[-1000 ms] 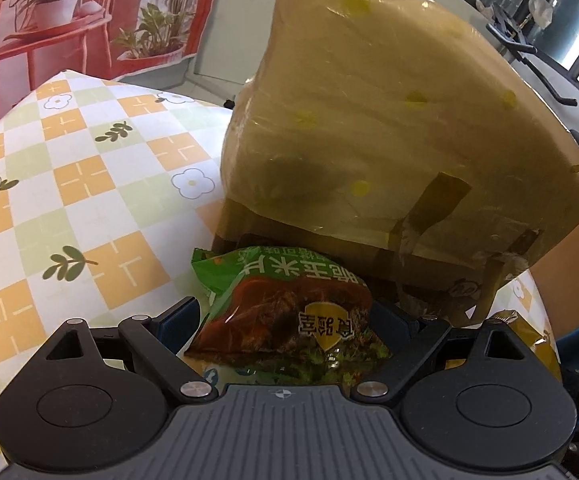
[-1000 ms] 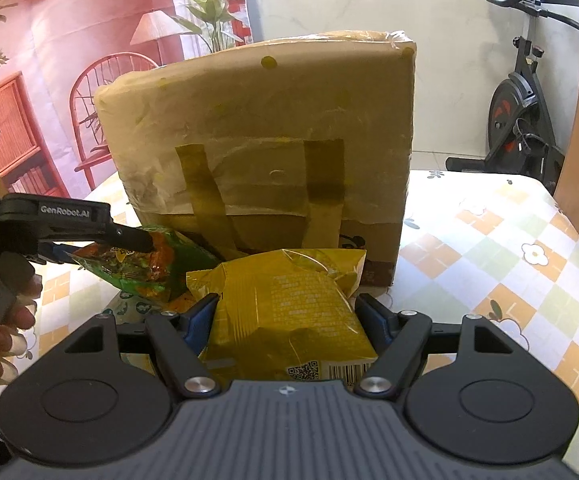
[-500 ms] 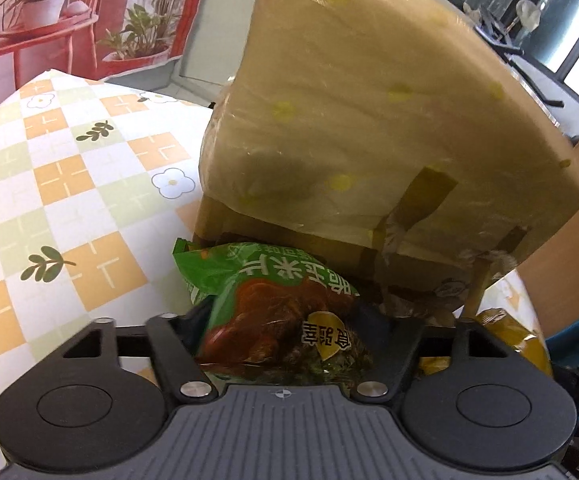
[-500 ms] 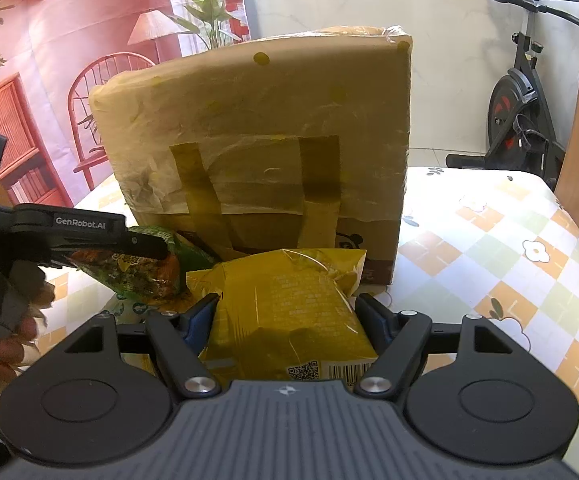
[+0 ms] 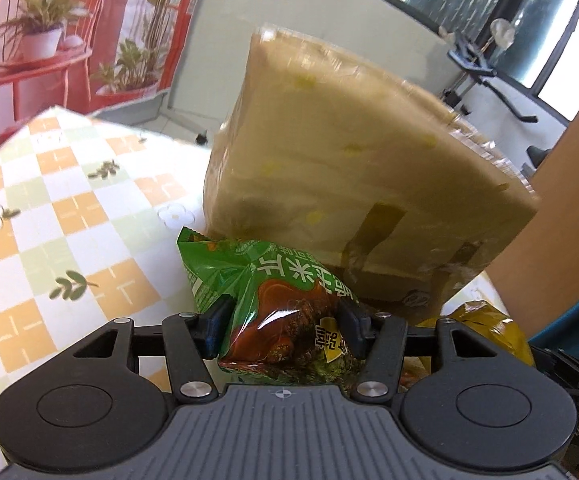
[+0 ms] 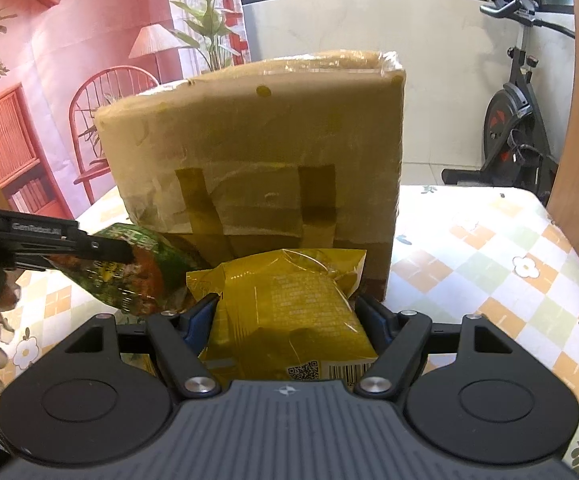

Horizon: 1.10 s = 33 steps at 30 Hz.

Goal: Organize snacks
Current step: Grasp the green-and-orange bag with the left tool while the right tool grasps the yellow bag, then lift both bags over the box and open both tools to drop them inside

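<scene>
Green snack bag point(image 5: 273, 304) bulges between our left gripper point(image 5: 285, 324), whose jaws have just been closing and now pinch it. Our right gripper point(image 6: 289, 316) clamps the yellow snack bag point(image 6: 285, 312), its near end cut off; beyond both fingertips the taped box point(image 6: 265, 160) hides the table.

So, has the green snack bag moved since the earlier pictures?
Yes. In the right wrist view the green snack bag has risen against the cardboard box, and the left gripper, whose jaws have just been closing, squeezes it.

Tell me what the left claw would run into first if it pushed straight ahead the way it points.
Most likely the taped cardboard box right behind the green snack bag that the left claw has just closed on; how near the box is remains unclear.
</scene>
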Tool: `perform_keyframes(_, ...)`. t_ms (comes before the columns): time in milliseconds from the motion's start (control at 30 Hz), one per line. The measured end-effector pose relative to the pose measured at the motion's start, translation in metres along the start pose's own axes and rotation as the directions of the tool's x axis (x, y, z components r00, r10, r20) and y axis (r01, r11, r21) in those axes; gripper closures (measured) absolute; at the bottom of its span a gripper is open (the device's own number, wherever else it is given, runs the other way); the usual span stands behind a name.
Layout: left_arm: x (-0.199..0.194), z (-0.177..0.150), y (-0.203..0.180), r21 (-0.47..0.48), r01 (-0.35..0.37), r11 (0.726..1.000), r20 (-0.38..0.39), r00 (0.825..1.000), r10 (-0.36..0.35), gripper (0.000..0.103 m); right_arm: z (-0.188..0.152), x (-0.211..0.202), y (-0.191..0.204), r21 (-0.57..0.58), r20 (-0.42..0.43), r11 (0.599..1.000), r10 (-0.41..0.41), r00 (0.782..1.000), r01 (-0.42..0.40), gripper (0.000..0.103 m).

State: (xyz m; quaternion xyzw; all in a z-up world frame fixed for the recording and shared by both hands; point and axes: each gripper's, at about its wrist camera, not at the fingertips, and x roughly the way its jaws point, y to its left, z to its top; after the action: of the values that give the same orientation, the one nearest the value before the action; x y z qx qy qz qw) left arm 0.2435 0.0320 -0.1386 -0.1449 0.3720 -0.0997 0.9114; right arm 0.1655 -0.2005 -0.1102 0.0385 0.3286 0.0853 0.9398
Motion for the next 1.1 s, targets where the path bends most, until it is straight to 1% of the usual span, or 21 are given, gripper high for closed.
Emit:
perform_keyframes(200,-0.031,0.002,-0.002,0.025,0.000,1.000,0.076,0.997,-0.002,0.044,0.007,-0.013,0.002,-0.006,0.035,1.000,-0.003,0.999,0.003,0.028)
perform_keyframes(333,-0.050,0.007,-0.005,0.052,-0.014,0.999,0.135,0.991,0.007,0.044,0.013,-0.023,0.004,-0.010,0.066,1.000,0.009,0.998,-0.008,0.028)
perform_keyframes(500,-0.073,0.017,-0.012,0.081,-0.004,0.997,0.207,0.978,-0.013,0.044,0.027,-0.038,0.007,-0.016,0.118,1.000,0.027,0.993,-0.025,0.028)
perform_keyframes(733,-0.099,0.041,-0.033,0.136,0.026,0.990,0.294,0.954,-0.065,0.044,0.061,-0.061,0.007,-0.024,0.218,0.999,0.048,0.975,-0.044,0.028)
perform_keyframes(867,-0.103,0.056,-0.046,0.173,0.050,0.984,0.323,0.941,-0.104,0.044,0.082,-0.071,0.004,-0.030,0.277,0.998,0.054,0.959,-0.048,0.028)
perform_keyframes(1033,-0.091,0.078,-0.058,0.188,0.082,0.979,0.325,0.935,-0.141,0.044,0.107,-0.071,0.005,-0.065,0.336,0.998,0.047,0.941,-0.026,0.028)
perform_keyframes(1100,-0.082,0.086,-0.062,0.195,0.079,0.978,0.330,0.933,-0.141,0.044,0.117,-0.066,0.005,-0.081,0.357,0.997,0.044,0.933,-0.016,0.028)
